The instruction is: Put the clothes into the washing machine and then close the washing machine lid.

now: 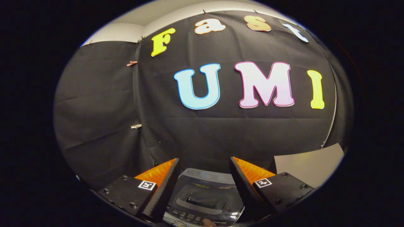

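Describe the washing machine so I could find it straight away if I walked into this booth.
Start at the black cloth wall and look down to its foot. The washing machine sits there, seen between the open tool's two fingers, which touch nothing. Its grey, glossy see-through lid with a curved handle slot and a row of buttons sets it apart from the plain pale board beside it.

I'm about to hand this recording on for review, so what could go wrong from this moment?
1. The gripper is open and holds nothing, so no clothes are on their way in.
2. The washing machine lid looks shut beneath the fingers; loading may be blocked until it is lifted.
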Tool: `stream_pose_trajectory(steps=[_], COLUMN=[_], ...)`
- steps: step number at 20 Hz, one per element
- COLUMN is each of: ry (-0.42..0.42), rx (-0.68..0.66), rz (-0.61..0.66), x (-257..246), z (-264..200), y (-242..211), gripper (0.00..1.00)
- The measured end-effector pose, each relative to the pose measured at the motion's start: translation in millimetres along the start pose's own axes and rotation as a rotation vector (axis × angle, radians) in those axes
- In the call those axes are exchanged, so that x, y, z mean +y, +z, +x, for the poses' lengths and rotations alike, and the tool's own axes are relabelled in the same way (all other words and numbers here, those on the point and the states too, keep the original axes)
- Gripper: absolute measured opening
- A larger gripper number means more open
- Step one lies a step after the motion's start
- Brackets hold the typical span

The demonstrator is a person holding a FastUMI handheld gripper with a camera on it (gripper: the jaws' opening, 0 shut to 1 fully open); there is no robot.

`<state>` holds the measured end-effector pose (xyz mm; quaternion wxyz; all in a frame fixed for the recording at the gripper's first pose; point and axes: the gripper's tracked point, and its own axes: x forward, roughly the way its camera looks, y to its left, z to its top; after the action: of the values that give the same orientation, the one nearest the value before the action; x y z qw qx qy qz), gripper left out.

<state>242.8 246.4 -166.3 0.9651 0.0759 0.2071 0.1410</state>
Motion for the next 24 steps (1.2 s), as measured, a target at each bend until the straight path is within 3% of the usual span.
stream_pose_trajectory(steps=[4, 12, 24], ry=[0.012, -0.040, -0.119], rx=[-0.116, -0.325, -0.415], rz=[-0.013, -0.051, -0.097], x=[-13, -48, -104], z=[-62, -199, -311], y=[25, 60, 65], gripper=[0.97, 0.99, 0.98])
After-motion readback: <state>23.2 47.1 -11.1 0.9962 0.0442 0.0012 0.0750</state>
